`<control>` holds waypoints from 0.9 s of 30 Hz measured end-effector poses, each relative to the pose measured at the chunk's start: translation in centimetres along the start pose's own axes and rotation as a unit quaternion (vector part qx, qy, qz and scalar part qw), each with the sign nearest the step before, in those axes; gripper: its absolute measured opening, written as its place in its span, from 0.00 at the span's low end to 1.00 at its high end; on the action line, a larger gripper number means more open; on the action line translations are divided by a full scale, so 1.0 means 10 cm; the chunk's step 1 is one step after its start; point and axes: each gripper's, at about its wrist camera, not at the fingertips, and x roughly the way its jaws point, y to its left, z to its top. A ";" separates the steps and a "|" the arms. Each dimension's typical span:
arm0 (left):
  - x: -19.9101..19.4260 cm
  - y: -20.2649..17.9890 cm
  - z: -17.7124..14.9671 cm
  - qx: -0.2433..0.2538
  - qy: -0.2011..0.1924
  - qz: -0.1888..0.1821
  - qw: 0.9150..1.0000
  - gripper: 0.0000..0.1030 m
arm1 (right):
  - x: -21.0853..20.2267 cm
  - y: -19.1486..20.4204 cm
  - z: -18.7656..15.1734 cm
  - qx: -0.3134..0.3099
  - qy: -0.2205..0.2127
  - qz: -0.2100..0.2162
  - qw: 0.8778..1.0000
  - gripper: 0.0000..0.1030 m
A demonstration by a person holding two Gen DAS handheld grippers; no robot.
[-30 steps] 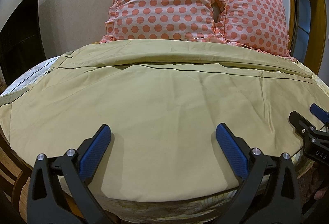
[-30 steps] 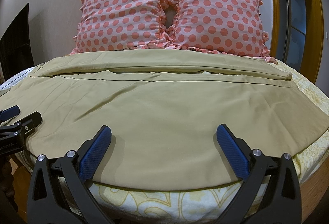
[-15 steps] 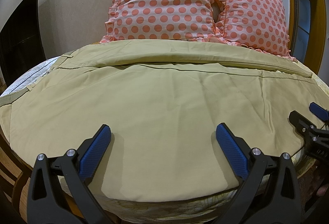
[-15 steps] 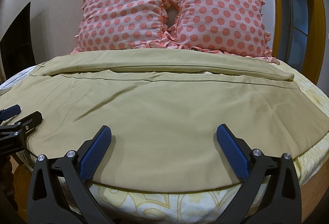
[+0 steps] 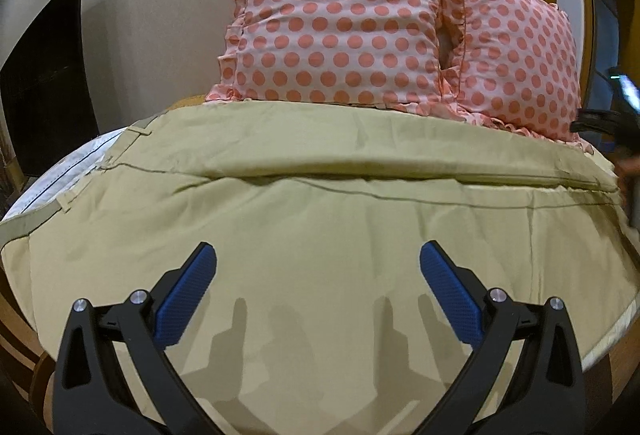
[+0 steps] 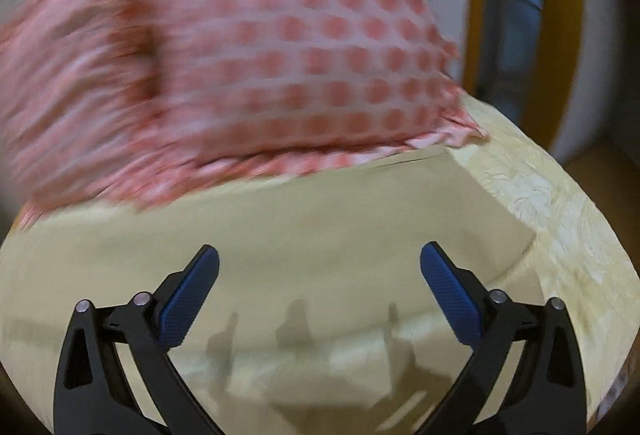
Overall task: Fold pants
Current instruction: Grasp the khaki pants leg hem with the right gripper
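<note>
The approach step seems in hand: both the left gripper (image 5: pixel 318 271) and right gripper (image 6: pixel 319 269) hang wide apart, empty, over the flat khaki cotton pants (image 5: pixel 320 235) spread beneath and beyond their fingertips. Next, each needs an edge to pinch.

Left gripper (image 5: pixel 318 267) at 6 o'clock, blue-padded fingers (image 5: pixel 188 299) spread wide and empty above the khaki pants (image 5: pixel 320 219), which lie flat across the bed with a folded band toward 12 o'clock. Two pink polka-dot pillows (image 5: pixel 340 31) stand at 12 to 2 o'clock. Right gripper (image 5: pixel 616 115) enters at 3 o'clock, state unclear.
</note>
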 end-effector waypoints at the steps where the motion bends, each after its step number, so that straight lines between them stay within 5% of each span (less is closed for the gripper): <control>1: 0.02 0.00 0.02 0.001 0.000 0.001 1.000 0.98 | 0.19 -0.02 0.12 0.010 0.011 -0.020 1.000 0.79; 5: 0.13 0.01 0.07 -0.006 0.009 -0.002 1.000 0.98 | 0.89 -0.10 0.51 0.043 0.049 -0.097 0.993 0.69; 9: 0.26 0.06 0.06 -0.022 0.033 -0.013 0.999 0.98 | 1.28 -0.18 0.59 0.077 0.088 -0.126 0.985 0.65; 11: 0.32 0.09 0.05 -0.033 0.050 -0.024 0.998 0.98 | 1.29 -0.18 0.58 0.061 0.072 -0.132 0.987 0.60; 15: 0.31 0.15 0.04 -0.049 0.050 -0.034 0.997 0.98 | 1.20 -0.26 0.46 0.050 0.052 -0.081 0.994 0.18; 16: 0.31 0.16 0.04 -0.053 0.051 -0.036 0.997 0.98 | 1.18 -0.34 0.42 0.056 0.046 -0.063 0.995 0.15; 21: 0.24 0.19 0.04 -0.059 0.047 -0.036 0.996 0.98 | 0.90 -0.80 0.29 0.137 0.000 0.047 0.989 0.05; 27: 0.10 0.32 0.09 -0.078 0.030 -0.027 0.996 0.98 | -0.22 -1.08 -0.26 0.170 -0.091 0.188 0.963 0.05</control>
